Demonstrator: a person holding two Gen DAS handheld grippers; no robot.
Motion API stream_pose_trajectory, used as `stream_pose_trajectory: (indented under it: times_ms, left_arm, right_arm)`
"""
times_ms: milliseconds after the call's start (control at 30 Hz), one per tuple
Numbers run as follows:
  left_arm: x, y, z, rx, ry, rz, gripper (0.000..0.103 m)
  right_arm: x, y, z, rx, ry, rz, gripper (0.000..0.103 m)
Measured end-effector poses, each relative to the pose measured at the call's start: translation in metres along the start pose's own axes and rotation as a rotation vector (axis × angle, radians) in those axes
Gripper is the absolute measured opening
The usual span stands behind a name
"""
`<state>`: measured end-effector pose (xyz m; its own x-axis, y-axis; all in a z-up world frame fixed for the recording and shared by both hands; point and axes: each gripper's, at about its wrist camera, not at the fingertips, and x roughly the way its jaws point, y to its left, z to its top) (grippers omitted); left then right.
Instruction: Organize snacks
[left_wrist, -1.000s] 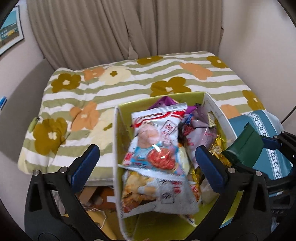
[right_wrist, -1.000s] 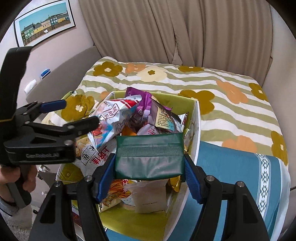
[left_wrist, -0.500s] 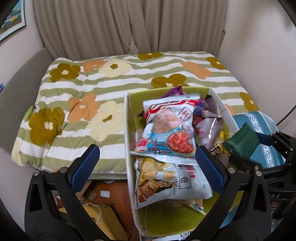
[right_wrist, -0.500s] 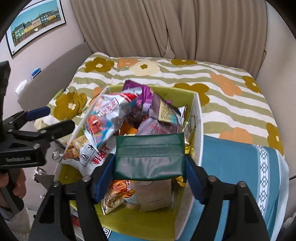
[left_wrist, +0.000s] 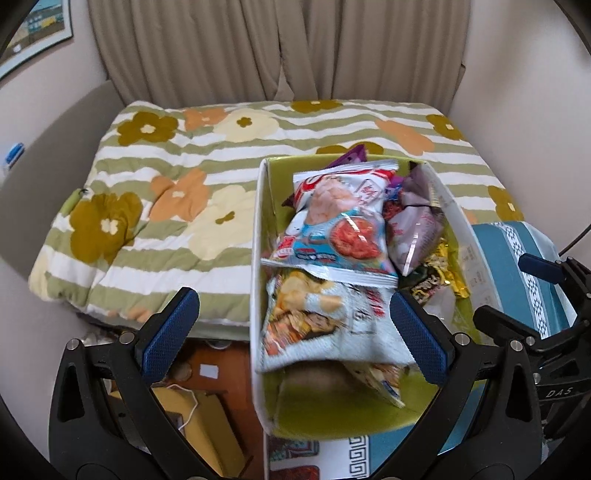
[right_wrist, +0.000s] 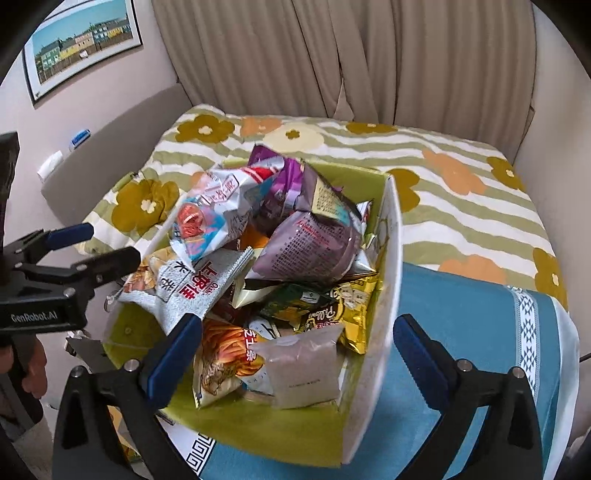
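A white box with a green inside (left_wrist: 255, 258) (right_wrist: 391, 258) stands on a teal cloth and is piled with snack bags. On top lie a white and blue chip bag (left_wrist: 340, 221) (right_wrist: 210, 214) and a purple bag (right_wrist: 310, 243). A dark green packet (right_wrist: 295, 301) lies among gold bags (right_wrist: 343, 306) in the box. My left gripper (left_wrist: 291, 328) is open and empty above the box's left wall. My right gripper (right_wrist: 295, 350) is open and empty above the near part of the box; it also shows in the left wrist view (left_wrist: 517, 295).
A floral striped quilt (left_wrist: 166, 206) (right_wrist: 461, 184) covers the bed behind the box. The teal cloth (right_wrist: 480, 332) spreads to the right. Curtains hang at the back. Brown and yellow items (left_wrist: 192, 387) lie on the floor at the left.
My right gripper has opened and let go of the dark green packet, which now lies in the box. My left gripper has drifted left and back.
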<state>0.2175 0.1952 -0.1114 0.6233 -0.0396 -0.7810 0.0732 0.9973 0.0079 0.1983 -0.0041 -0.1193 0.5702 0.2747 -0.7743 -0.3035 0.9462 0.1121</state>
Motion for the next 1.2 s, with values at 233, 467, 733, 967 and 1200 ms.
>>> stream_pose_trajectory:
  times_ms: [233, 467, 733, 967, 1200]
  left_arm:
    - [-0.058, -0.046, -0.019, 0.010, -0.075, 0.006, 0.102]
    - [-0.127, -0.102, -0.051, 0.017, -0.167, -0.029, 0.102]
    - [-0.191, -0.151, -0.078, 0.015, -0.283, -0.038, 0.102]
    - [-0.216, -0.171, -0.092, 0.004, -0.337, -0.037, 0.103]
    - [-0.220, -0.184, -0.097, -0.007, -0.343, -0.031, 0.102]
  right_arm:
    - [-0.059, -0.017, -0.017, 0.018, -0.088, -0.005, 0.103]
    - [-0.141, -0.048, -0.047, 0.070, -0.178, -0.115, 0.103]
    - [-0.222, -0.082, -0.087, 0.119, -0.253, -0.261, 0.103]
    - [-0.258, -0.099, -0.109, 0.136, -0.302, -0.313, 0.103]
    - [-0.268, -0.105, -0.117, 0.145, -0.322, -0.316, 0.103]
